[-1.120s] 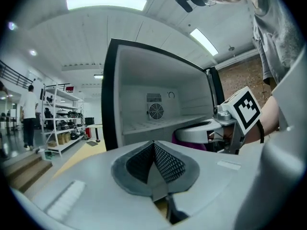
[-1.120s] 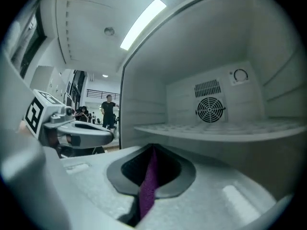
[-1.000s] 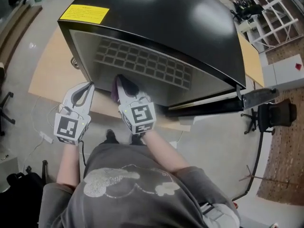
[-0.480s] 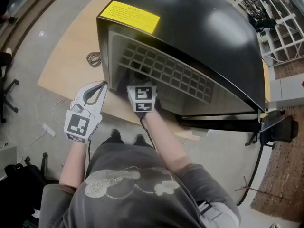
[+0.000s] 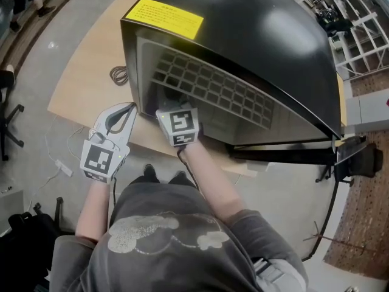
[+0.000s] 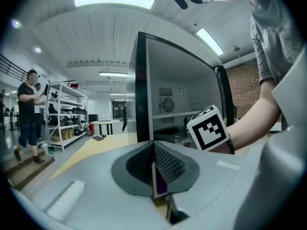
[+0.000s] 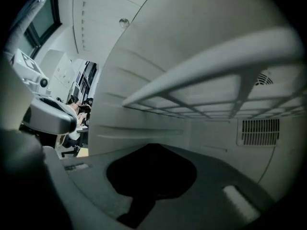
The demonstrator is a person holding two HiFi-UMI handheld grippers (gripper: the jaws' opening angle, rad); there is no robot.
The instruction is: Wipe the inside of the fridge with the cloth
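The black fridge stands open on a wooden table. My right gripper reaches into it under the wire shelf; in the head view only its marker cube shows at the opening. In the right gripper view the right gripper is shut, and the cloth shows only as a dark mass between its jaws, low over the fridge floor. My left gripper is shut and holds nothing, outside the fridge by its front left corner. In the left gripper view the left gripper points along the fridge's open front.
The fridge door hangs open to the right. A vent grille sits on the back wall. A coiled cable lies on the table left of the fridge. A person walks by shelving far left. An office chair stands at the right.
My right gripper has gone forward into the fridge with the purple cloth, so its jaws are now hidden in the head view. The left gripper has stayed beside the fridge's corner.
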